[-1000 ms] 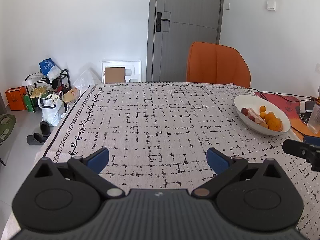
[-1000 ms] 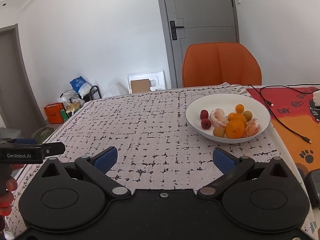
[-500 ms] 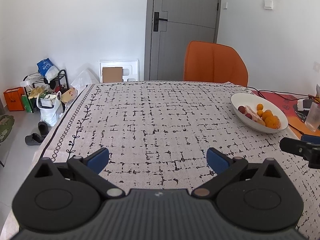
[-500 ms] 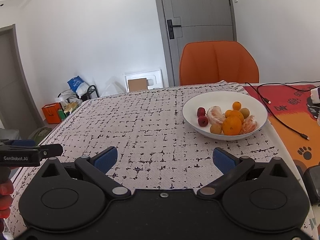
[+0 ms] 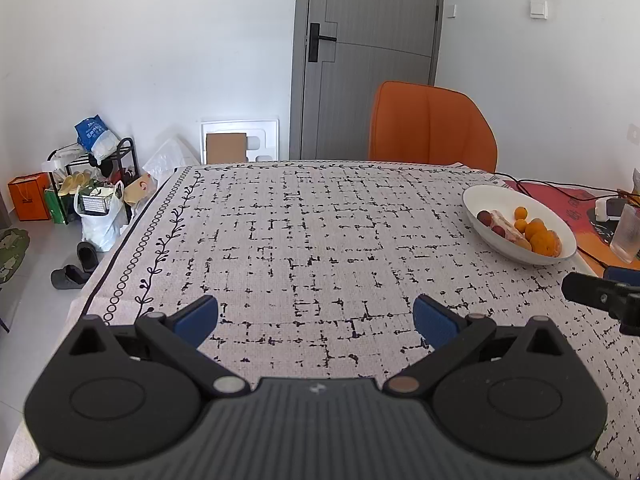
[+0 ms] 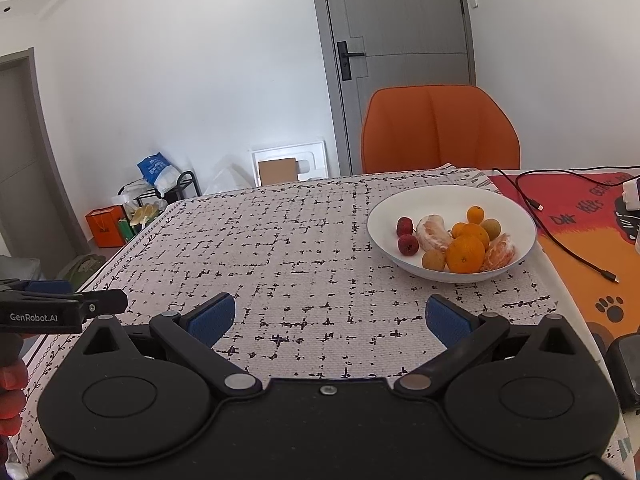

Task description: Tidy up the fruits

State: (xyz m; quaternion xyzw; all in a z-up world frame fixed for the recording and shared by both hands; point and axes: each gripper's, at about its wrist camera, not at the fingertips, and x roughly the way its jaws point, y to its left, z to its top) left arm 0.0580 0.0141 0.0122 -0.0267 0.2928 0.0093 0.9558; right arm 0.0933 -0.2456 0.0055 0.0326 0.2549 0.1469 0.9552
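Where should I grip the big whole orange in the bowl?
Take the big whole orange across its widest middle, coming from above with the right tool open. It sits highest at the white bowl's near side, but fruit crowds both flanks, so a side approach looks blocked.

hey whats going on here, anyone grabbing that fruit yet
Not yet. A person holds a two-finger gripper in each hand above the patterned tablecloth. The left gripper and right gripper are both open and empty. The shallow white bowl sits ahead of the right gripper, holding a whole orange, peeled citrus pieces, two small red fruits and a few smaller fruits. Nothing has been lifted out.
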